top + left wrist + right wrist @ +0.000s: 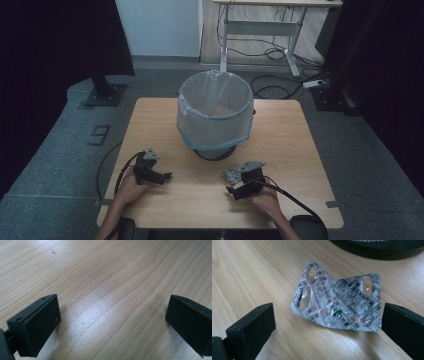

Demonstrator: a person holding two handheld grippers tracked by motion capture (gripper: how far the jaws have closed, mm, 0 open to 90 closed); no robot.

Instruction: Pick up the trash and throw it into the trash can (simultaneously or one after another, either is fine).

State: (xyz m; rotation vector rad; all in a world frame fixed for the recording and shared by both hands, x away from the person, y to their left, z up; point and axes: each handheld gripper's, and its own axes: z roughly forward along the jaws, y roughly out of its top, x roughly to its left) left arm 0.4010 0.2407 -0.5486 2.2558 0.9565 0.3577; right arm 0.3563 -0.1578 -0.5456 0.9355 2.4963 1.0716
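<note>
Approach step. Right gripper jaws spread, flanking bent pill pack lying on table near bin. Left gripper spread, empty. Next, probably: close on pack, lift.

A wooden desk is standing on grey carpet floor. Behind it, a pale wall is showing, and a second table with cables lying under it. Dark curtains are hanging at both sides. The light is looking dim.
</note>
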